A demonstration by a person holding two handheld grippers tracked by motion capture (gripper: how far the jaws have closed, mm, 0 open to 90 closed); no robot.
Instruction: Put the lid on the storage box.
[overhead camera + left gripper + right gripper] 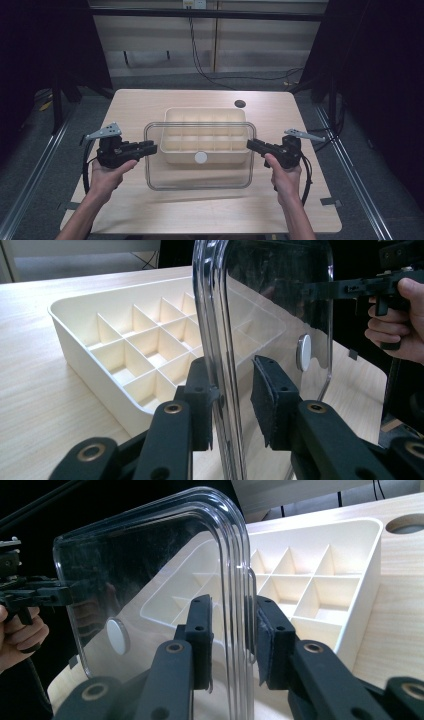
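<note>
Your left gripper [150,148] and right gripper [252,145] each clamp an end rim of the clear lid [200,172]. Raise one end faster and, I judge, it twists free onto the compartment tray [172,150].

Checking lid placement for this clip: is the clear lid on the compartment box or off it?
Off. Both grippers hold the clear lid by its ends, nearer the person than the compartment box, whose dividers lie uncovered.

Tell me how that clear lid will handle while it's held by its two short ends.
The clear lid probably stays stiff: its edge runs straight between the left gripper and right gripper. Its glossy rim looks slippery, so it may slide in the pads. Being thin, it is likely light compared with the divided tray.
</note>
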